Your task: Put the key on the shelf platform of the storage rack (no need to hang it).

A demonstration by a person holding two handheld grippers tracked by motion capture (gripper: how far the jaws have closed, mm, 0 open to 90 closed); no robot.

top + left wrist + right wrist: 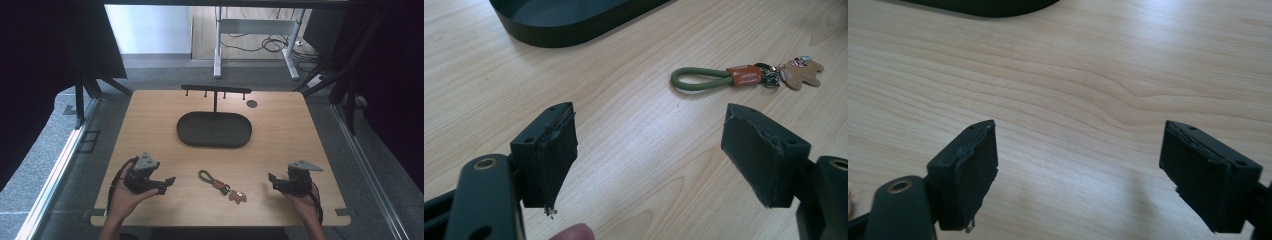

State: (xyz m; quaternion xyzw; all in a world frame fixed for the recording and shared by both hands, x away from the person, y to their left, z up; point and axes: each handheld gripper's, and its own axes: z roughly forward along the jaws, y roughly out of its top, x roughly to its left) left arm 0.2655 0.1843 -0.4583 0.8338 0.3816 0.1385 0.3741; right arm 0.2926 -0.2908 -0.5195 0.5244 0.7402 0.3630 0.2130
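Pale wooden tabletop point(634, 150), left gripper point(649, 150) with two black padded jaws spread wide apart above it, green cord-loop keychain with orange tag and small brown bear charm point(744, 76) lying flat beyond the right jaw, dark oval tray point(569, 22) farther off past the keychain, fingertip point(571, 232) at bottom edge

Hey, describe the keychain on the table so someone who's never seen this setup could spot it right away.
Start at the black oval tray in the middle of the wooden table, then come toward the person's edge. Lying flat between the left tool and the right tool is the keychain. It is the one small, coloured item: a green cord loop, an orange tag and a tan bear-shaped charm.
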